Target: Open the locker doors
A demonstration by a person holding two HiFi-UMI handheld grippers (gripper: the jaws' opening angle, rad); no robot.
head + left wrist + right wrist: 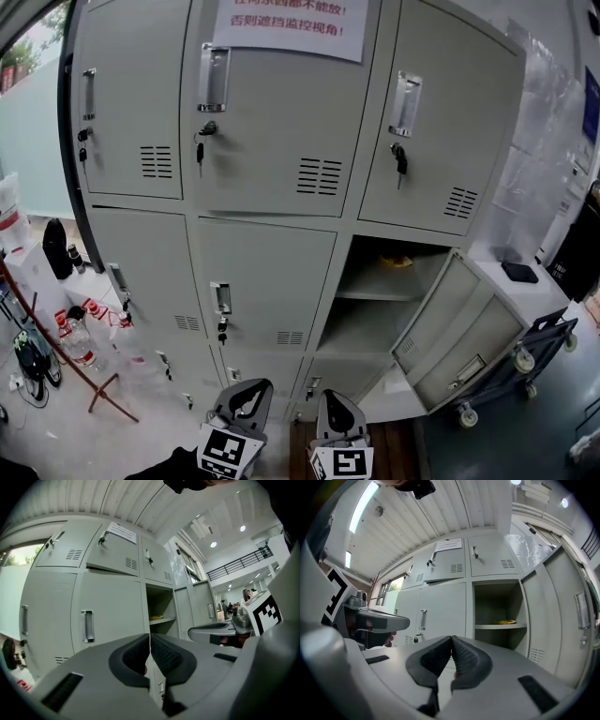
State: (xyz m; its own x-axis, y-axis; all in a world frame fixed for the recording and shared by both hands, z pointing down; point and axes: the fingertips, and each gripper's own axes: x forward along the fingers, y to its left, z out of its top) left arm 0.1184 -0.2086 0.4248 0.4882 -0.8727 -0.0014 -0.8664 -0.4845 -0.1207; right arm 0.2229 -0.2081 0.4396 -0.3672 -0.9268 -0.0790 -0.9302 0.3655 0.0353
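A grey locker bank [272, 178] fills the head view. Its middle-right door [459, 333] hangs wide open, baring a compartment [370, 305] with a shelf and a yellow item [398, 261]. The middle door [267, 272] beside it is closed, with a handle [220, 298] and a key below. Low in front of the bank, my left gripper [251, 386] and right gripper [333, 398] are both shut and empty. The left gripper [150, 641] faces the closed door's handle [86, 626]. The right gripper [451, 644] sits below the open compartment [497, 604], beside its door [562, 616].
The top-row doors are closed with keys in the locks, and a paper notice [291, 23] is stuck on the middle one. Bottles and clutter [75, 342] lie on the floor at left. A wheeled cart [530, 352] stands at right beside the open door.
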